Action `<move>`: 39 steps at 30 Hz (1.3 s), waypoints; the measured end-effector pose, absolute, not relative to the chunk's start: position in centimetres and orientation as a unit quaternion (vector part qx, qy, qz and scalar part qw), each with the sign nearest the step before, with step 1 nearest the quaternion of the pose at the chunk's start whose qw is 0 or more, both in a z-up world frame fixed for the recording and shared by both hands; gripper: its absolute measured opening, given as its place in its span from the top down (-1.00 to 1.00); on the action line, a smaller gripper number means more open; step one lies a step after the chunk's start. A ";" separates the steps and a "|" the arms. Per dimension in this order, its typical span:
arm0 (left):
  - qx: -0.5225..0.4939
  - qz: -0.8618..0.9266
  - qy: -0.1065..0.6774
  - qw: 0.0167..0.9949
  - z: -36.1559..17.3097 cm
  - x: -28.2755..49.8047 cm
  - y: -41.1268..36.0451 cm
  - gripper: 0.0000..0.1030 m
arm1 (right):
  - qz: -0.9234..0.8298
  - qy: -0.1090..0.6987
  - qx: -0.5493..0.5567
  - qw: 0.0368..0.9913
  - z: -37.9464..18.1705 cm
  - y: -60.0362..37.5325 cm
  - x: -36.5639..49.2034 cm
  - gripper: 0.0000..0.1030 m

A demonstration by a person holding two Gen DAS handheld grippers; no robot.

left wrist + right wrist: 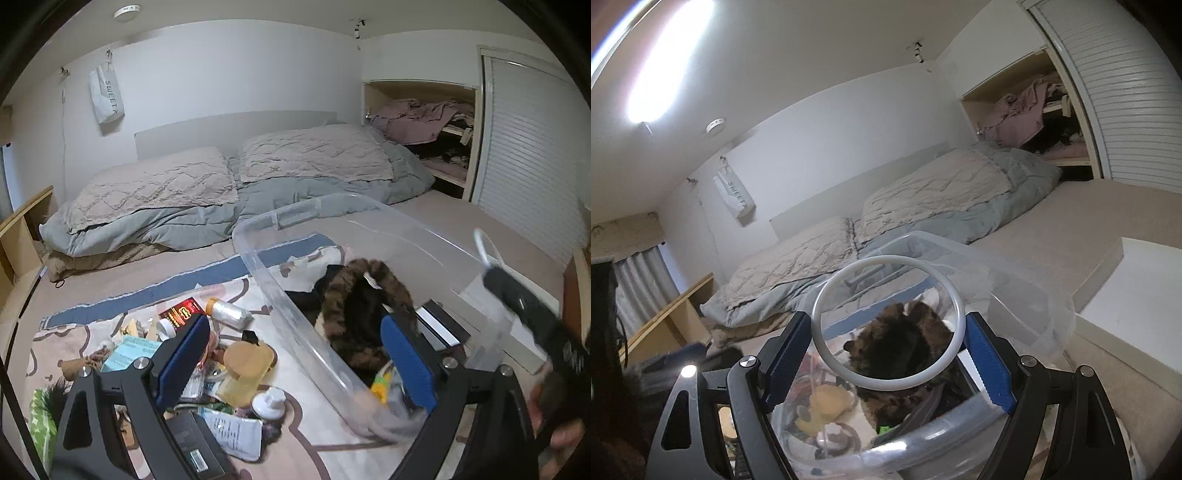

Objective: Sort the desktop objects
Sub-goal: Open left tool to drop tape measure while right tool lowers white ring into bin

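Ring [886,323] sits pinched across its width between the blue pads [988,363] of the right gripper [886,358], held upright so its open centre faces the camera. That edge-on squeeze seems chosen because the hoop is thin and smooth; pressing on opposite sides of the rim keeps it from rolling out. The gripper hovers above the near end of the clear bin [369,229], which suggests the ring is meant to drop in there. In the left view the same ring shows only as a pale blurred arc at the far right, above the bin's right wall.

Inside the bin lies a furry brown-and-black thing [364,295], with a dark flat item and something yellow near it, so the bin already serves as the collecting place.

The left gripper [295,354] hangs with its jaws wide apart and nothing between them, straddling the bin's left wall: one pad [184,354] over the clutter, the other over the bin's interior. I judge it is waiting, or lined up for the next pick.

Left of the bin, on a patterned cloth [325,435] spread over the bed, the unsorted pile remains: a red box [183,312], a foil-wrapped roll [231,312], a yellow cup [245,373], a white knob [271,402] and printed packets. Plenty is left to sort, I judge.

Letting go from here should land the ring in the bin, though a light hoop may bounce off the fur.
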State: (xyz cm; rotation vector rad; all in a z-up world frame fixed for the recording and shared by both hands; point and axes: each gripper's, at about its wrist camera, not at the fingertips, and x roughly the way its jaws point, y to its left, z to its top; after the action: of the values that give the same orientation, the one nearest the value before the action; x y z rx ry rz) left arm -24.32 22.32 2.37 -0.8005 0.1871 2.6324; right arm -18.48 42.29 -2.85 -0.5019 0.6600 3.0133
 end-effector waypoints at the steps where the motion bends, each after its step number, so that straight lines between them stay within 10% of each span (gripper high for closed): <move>1: -0.284 0.937 0.067 0.193 2.3 -24.0 22.2 -0.84 | 0.965 0.206 -0.163 0.006 -2.6 42.2 -18.6 -0.63; 17: -0.292 0.931 0.036 0.216 -1.8 -18.9 19.3 -0.93 | 0.922 0.035 -0.386 -0.007 -3.6 39.1 -30.4 -0.63; 39: -0.281 0.938 0.031 0.202 -1.6 -17.8 17.2 -0.93 | 0.869 0.161 -0.467 -0.003 -5.5 41.4 -33.5 -1.00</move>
State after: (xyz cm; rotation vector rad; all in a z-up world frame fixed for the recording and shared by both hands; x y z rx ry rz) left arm -17.77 17.16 -1.61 -0.7835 0.0861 2.6177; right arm -33.51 41.38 -5.53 -1.4710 0.5077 2.7354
